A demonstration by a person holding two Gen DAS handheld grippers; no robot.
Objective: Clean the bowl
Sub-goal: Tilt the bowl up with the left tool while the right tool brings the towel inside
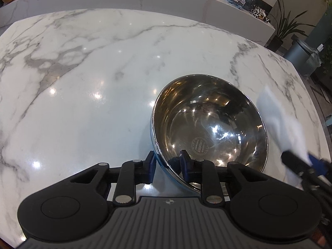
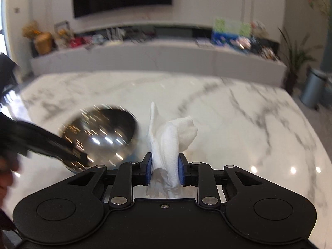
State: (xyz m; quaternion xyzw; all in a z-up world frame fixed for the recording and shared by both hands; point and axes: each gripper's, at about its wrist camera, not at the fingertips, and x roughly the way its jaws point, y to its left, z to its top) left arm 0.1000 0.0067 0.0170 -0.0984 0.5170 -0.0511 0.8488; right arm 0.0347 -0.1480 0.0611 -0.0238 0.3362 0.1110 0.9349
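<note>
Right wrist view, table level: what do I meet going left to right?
Left hand-held gripper clamped on the bowl's rim → steel bowl → white paper towel pinched in the right hand-held gripper → bare marble tabletop → grey bin beyond the table's edge.

Two claw-mounted fisheyes, close over the marble table (image 1: 83,66), both sharing the bowl (image 1: 209,124).

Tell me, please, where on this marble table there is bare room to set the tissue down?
The marble table is bare left of and beyond the steel bowl. It is crowded only at the near edge, where the left gripper clamps the bowl's rim and the right gripper holds the tissue.
</note>
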